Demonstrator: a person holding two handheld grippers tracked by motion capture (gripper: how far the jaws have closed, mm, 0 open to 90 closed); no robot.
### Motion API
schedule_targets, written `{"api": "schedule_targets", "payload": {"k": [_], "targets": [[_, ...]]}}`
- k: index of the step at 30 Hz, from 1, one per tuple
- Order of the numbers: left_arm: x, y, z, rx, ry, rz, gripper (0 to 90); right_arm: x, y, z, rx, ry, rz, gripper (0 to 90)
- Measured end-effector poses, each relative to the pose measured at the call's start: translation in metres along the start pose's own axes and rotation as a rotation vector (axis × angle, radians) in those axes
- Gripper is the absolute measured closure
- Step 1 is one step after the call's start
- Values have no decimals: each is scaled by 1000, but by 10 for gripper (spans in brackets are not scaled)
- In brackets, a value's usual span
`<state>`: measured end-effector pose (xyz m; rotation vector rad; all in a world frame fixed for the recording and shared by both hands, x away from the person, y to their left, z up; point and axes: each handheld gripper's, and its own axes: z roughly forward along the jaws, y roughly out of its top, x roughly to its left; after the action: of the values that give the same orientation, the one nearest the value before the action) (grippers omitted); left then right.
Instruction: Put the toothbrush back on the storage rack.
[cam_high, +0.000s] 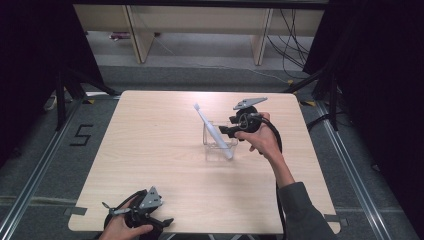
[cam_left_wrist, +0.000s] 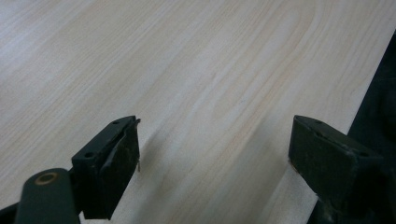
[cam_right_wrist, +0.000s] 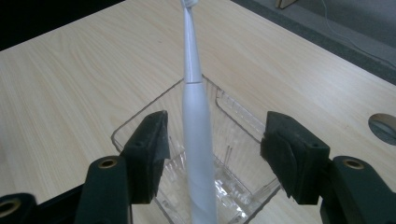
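White electric toothbrush (cam_high: 212, 129) leaning tilted in clear square plastic cup (cam_high: 220, 145), right of centre on light wood table (cam_high: 150, 150).
Brush head up, pointing far-left; handle end in cup. Right tongs (cam_right_wrist: 212, 154) spread wide either side of handle, not touching, right hand (cam_high: 260, 137) just beside cup. Left tongs (cam_left_wrist: 215, 163) wide, empty, near front table edge, well apart from cup.

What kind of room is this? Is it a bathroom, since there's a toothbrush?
Probably not; it looks like a lab or recording studio: black curtains, loose cables on the floor, and a bare wooden table.
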<state>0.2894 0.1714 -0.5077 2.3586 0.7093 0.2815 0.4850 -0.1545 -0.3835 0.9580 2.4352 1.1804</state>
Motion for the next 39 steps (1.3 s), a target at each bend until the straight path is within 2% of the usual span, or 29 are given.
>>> {"api": "schedule_targets", "payload": {"k": [3, 4, 5, 6, 7, 10, 12, 14, 15, 16, 17, 18, 19, 20, 21, 22, 23, 24, 26, 28, 30, 31, 33, 34, 35, 36, 37, 38, 39], "targets": [[0, 0, 0, -1, 0, -1, 158, -1, -1, -4, -10, -10, -4, 388], [0, 0, 0, -1, 0, 0, 158, -2, -1, -7, 2, -16, -14, 382], [0, 0, 0, 0, 0, 0, 158, 0, -2, -8, 2, 0, 14, 375], [0, 0, 0, 1, 0, 0, 158, -1, -3, -8, -27, -25, -2, 369], [0, 0, 0, 1, 0, 0, 158, -1, -3, -11, -4, -18, 8, 365], [0, 0, 0, 1, 0, 3, 158, -3, -5, -16, -34, -26, -6, 352], [0, 0, 0, 0, 0, 1, 158, -1, -6, -18, -36, -30, 10, 349], [0, 0, 0, 0, 1, -1, 158, -3, -7, -20, -44, -38, -9, 349], [0, 0, 0, -1, 1, -2, 158, -2, -8, -22, -41, -30, 15, 349], [0, 0, 0, -1, 2, -2, 158, -2, -8, -23, -44, -31, 8, 349], [0, 0, 0, -2, 1, -1, 158, -1, -9, -25, -35, -31, 22, 348], [0, 0, 0, -1, 1, -2, 158, -3, -10, -25, -48, -30, 3, 348], [0, 0, 0, -1, 1, 0, 158, -1, -10, -27, -40, -34, 20, 348], [0, 0, 0, 0, 1, 0, 158, -3, -11, -28, -48, -31, -7, 348], [0, 0, 0, -1, 0, -2, 158, -3, -11, -30, -42, -42, 1, 348], [0, 0, 0, -2, 1, -10, 158, -4, -12, -31, -51, -40, -15, 348], [0, 0, 0, -2, 1, -10, 158, -4, -12, -31, -51, -40, -15, 348], [-1, 0, 1, -5, 2, -20, 158, -2, -13, -32, -54, -39, 10, 348], [-1, 0, 1, -3, 2, -18, 158, -1, -17, -36, -56, -43, 13, 347], [0, 0, 0, 0, 2, 0, 158, -1, -18, -37, -65, -41, -3, 347], [0, 0, 0, 0, 2, -1, 158, 0, -20, -41, -54, -42, 0, 346], [-1, 0, 1, -1, 2, -19, 158, -1, -20, -42, -55, -47, -15, 345], [0, 0, 1, -1, 1, -19, 158, 1, -22, -44, -57, -45, -5, 344], [-1, 0, 1, -4, 2, -19, 158, 0, -22, -46, -61, -50, -21, 344], [-1, 0, 1, -1, 2, -17, 158, 1, -24, -46, -72, -50, -3, 344], [1, 0, 0, 1, 2, 2, 158, 1, -24, -47, -71, -47, -12, 343], [0, 0, 1, -1, 2, -19, 158, 2, -25, -48, -71, -49, 0, 343], [0, 0, 1, 0, 3, 1, 158, 1, -25, -49, -79, -55, -18, 343], [0, 0, 1, 1, 2, -1, 158, 1, -26, -49, -79, -55, -24, 343]]}}
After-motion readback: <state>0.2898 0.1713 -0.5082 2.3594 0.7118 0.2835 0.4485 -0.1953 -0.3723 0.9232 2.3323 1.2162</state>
